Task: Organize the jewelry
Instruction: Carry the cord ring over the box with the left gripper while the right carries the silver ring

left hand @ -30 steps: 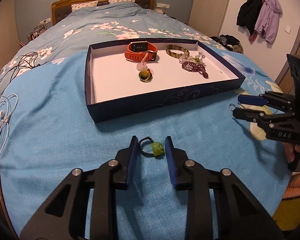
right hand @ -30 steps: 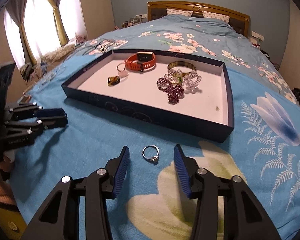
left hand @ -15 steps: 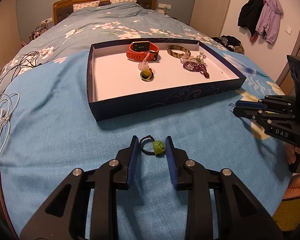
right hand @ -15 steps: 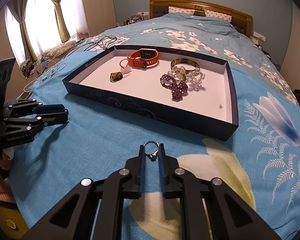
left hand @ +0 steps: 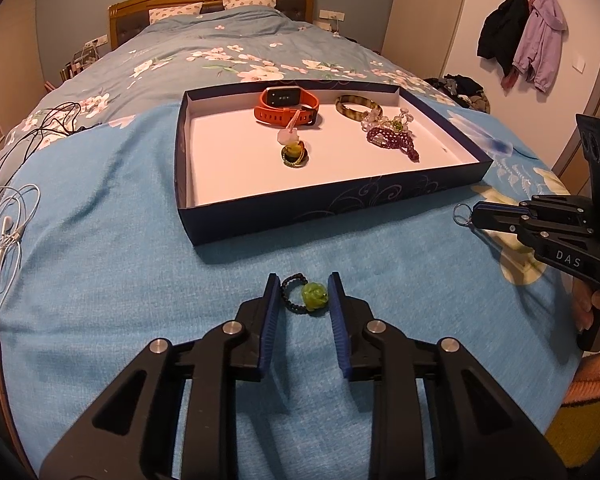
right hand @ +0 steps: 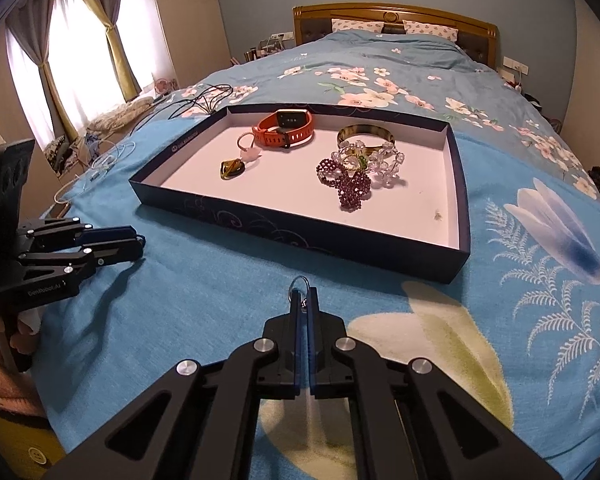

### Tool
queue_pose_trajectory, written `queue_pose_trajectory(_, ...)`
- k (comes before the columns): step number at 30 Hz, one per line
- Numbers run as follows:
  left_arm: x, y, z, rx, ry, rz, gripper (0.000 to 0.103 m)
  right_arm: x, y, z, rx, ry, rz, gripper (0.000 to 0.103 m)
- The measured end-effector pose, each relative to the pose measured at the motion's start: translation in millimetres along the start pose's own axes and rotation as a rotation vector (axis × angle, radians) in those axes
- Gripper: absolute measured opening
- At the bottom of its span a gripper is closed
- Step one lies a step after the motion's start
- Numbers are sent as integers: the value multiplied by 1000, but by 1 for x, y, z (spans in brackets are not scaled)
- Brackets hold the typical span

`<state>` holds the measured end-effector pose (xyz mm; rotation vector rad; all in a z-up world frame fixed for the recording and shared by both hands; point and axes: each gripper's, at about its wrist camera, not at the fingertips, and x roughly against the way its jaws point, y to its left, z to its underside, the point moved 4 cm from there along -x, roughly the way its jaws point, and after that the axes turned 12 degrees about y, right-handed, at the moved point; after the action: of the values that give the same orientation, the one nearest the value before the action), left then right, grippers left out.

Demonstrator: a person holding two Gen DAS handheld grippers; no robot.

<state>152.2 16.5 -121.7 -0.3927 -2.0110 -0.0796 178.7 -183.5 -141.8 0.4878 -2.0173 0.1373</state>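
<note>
Fig.: two hand-held grippers over a blue floral bedspread [left hand: 100,264], w/ a shallow dark-blue tray [left hand: 340,204] lying on it ahead of both.

L gripper [left hand: 303,294]: jaws spread a little, straddling a ring w/ a black beaded band and a green carved stone [left hand: 306,298]. The ring lies flat on the bedspread btwn the blue pads; the stone sits just beside the right-hand pad, contact cannot be told. The band does not reach the other pad.

R gripper [right hand: 303,307]: jaws pressed together, pinching a thin silver ring [right hand: 300,289] at the tips. The ring's loop sticks out beyond the fingertips, just short of the tray's near wall. In the L wrist view the same ring [left hand: 463,215] shows at the tip of the R gripper [left hand: 478,216], a hand [left hand: 592,308] behind it at frame edge.

Tray contents, white floor: orange smartwatch [right hand: 286,128] at the far side; striped bangle [right hand: 366,136] beside it; clear-bead bracelet [right hand: 374,162] touching the bangle; purple-bead bracelet [right hand: 346,180] against the clear one; a small pink charm ring [right hand: 248,150] and a dark yellow-green ring [right hand: 232,169] nearer the L part.

White and black cables [left hand: 8,216] lie on the bed, well apart from the tray. Jackets [left hand: 524,44] hang on wall hooks.
</note>
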Motion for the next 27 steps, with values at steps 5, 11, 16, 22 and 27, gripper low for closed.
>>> queue_pose_trajectory(5, 1, -1, -1, 0, -6, 2, 24, 3, -2, -2, -12, -13, -14, 0)
queue_pose_trajectory(11, 0, -1, -1, 3, -3, 10, 24, 3, -5, -3, -28, -7, -25, 4)
queue_pose_trajectory(16, -1, -1, -1, 5, 0, 13, 25, -4, -3, -5, -12, 16, -10, 24)
queue_pose_trajectory(22, -2, -1, 0, 7, 2, 15, 25, -12, 1, -5, 6, 36, 1, 11)
queue_pose_trajectory(27, -2, -1, 0, 6, 1, 14, 25, -8, -1, -4, 5, 23, -3, 4)
